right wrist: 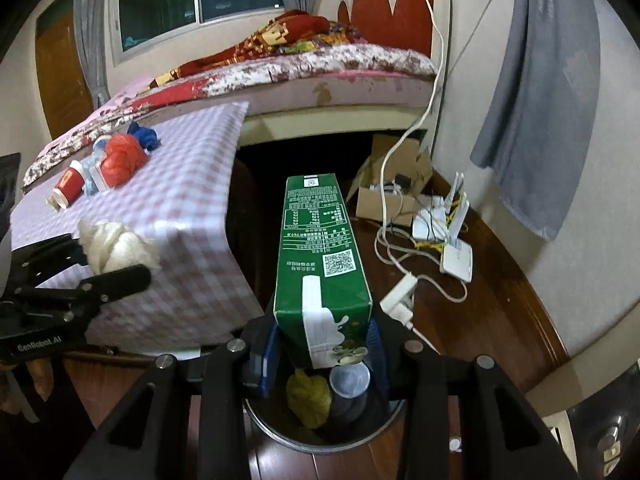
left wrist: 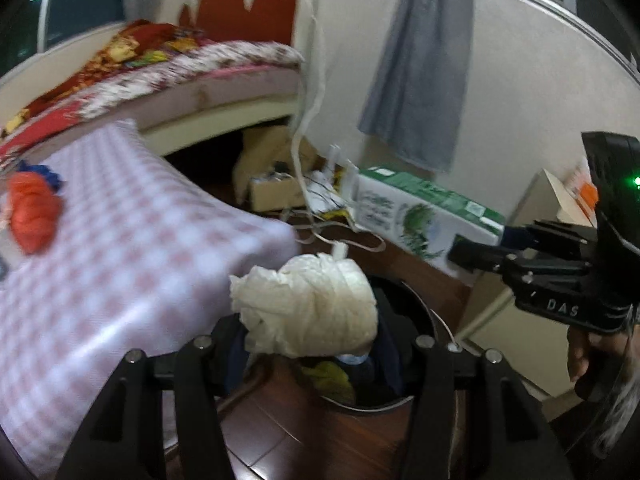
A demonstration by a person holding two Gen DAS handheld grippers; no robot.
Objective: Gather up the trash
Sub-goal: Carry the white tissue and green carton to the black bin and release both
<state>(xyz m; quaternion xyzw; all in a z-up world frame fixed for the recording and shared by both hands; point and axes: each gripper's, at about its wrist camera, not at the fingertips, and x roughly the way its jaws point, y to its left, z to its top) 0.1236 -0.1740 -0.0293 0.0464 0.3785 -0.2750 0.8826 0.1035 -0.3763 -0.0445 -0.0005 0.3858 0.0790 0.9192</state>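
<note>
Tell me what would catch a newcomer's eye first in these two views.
The tall green carton, clamped in the right gripper, juts out above the round trash bin on the wooden floor. The left gripper holds a crumpled white bag over the same bin. Behind, a red plastic bag lies on the pink checkered table.

A grey towel hangs beside the bed (red headboard).
</note>
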